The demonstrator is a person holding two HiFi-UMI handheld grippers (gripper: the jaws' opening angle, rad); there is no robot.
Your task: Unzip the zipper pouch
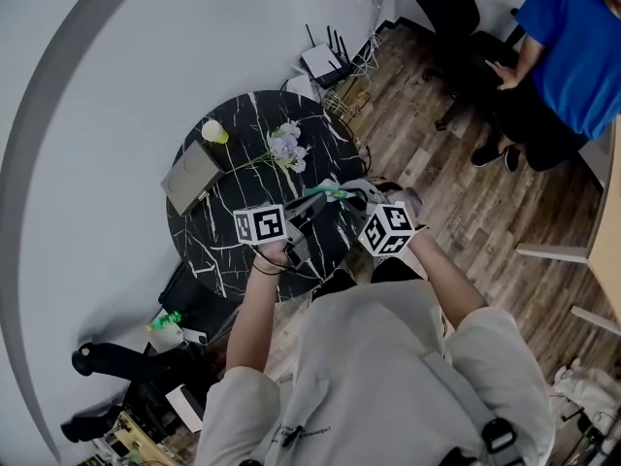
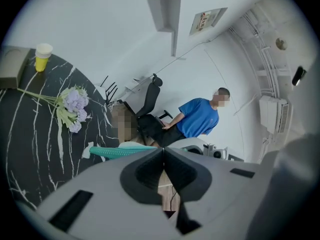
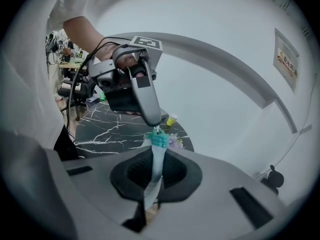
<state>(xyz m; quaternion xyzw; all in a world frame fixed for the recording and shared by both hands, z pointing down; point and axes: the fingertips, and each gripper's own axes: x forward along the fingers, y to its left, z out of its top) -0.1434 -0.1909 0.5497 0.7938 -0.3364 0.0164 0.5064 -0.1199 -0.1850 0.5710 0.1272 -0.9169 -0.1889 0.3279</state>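
Note:
The zipper pouch [image 1: 327, 193], pale with a teal zipper edge, hangs in the air over the black marble table [image 1: 209, 246]. In the right gripper view it stands edge-on, and my right gripper [image 3: 156, 160] is shut on its lower part. Its teal top [image 3: 159, 139] sticks up past the jaws. My left gripper [image 3: 153, 122] comes down from above with its jaws closed on the small white zipper pull [image 3: 156, 130]. In the left gripper view the left gripper [image 2: 164, 151] is shut, and the pouch's teal edge [image 2: 117, 152] runs off to the left of its tips.
On the table lie a bunch of lilac flowers [image 1: 283, 147], a yellow cup [image 1: 213, 131] and a grey flat case [image 1: 190, 176]. A person in a blue shirt [image 1: 568, 47] sits at the far right on the wooden floor. Clutter lies beside the table at bottom left.

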